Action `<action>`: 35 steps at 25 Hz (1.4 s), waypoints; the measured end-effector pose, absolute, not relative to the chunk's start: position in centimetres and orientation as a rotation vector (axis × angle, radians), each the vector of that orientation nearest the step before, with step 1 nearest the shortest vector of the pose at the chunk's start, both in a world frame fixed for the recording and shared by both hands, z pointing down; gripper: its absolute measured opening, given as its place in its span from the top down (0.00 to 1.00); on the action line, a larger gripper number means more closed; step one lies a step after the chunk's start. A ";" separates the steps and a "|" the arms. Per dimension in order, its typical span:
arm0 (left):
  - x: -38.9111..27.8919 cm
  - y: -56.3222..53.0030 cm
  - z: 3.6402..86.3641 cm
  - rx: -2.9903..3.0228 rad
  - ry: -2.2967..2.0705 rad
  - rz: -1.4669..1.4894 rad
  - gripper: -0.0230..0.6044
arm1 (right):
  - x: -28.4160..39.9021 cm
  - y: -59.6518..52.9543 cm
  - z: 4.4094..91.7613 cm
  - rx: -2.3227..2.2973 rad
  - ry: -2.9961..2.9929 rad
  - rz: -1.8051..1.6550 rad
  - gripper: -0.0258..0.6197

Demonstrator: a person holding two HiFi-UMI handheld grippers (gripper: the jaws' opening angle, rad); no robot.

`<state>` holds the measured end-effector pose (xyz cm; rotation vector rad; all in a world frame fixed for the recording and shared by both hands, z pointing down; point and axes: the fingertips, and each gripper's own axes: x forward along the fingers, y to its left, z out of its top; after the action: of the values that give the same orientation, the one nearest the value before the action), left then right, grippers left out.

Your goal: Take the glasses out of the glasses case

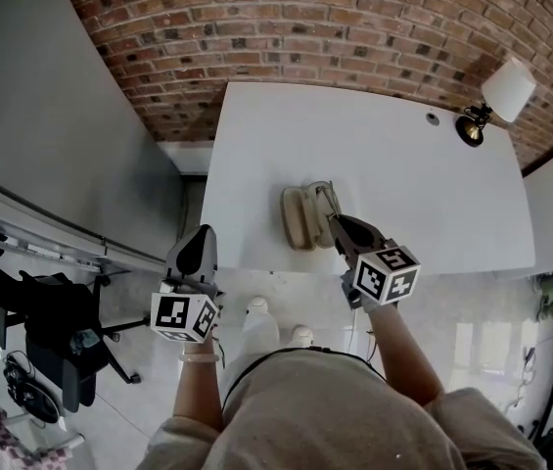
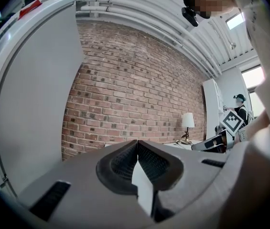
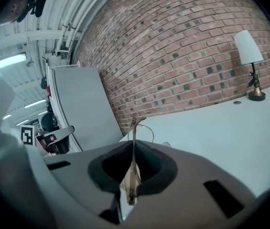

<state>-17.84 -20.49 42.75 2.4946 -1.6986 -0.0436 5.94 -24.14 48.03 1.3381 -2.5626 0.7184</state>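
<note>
Between the pads of the R tool [image 3: 134, 147], clamped tight, sit the glasses [image 3: 132, 173]: thin pale-metal wire frame, seen edge-on, long axis running along the tool and pointing away twd the brick wall [image 3: 173, 56], one round rim poking past the tips. They're over the white surface [image 1: 403, 174], near its front edge, just beside the beige case [image 1: 300, 218]. L tool [image 2: 137, 144] is clenched on nothing, off the surface's left side.

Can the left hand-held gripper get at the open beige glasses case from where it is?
Probably yes: only bare white table separates the left hand-held gripper from the beige glasses case.
</note>
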 end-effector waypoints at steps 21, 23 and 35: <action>-17.2 -17.4 41.2 2.466 -1.817 -0.072 0.96 | 7.6 -23.0 45.3 1.278 -2.679 0.583 0.93; -17.2 -17.1 41.2 2.459 -1.828 -0.075 0.95 | 7.8 -22.9 45.2 1.273 -2.689 0.574 0.93; -16.9 -16.0 40.1 2.453 -1.882 -0.095 0.96 | 8.6 -22.1 43.8 1.257 -2.739 0.505 0.93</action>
<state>-16.89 -16.00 40.13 2.4528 -1.8818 -0.0952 8.58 -22.11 43.77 1.2573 -2.7394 0.5049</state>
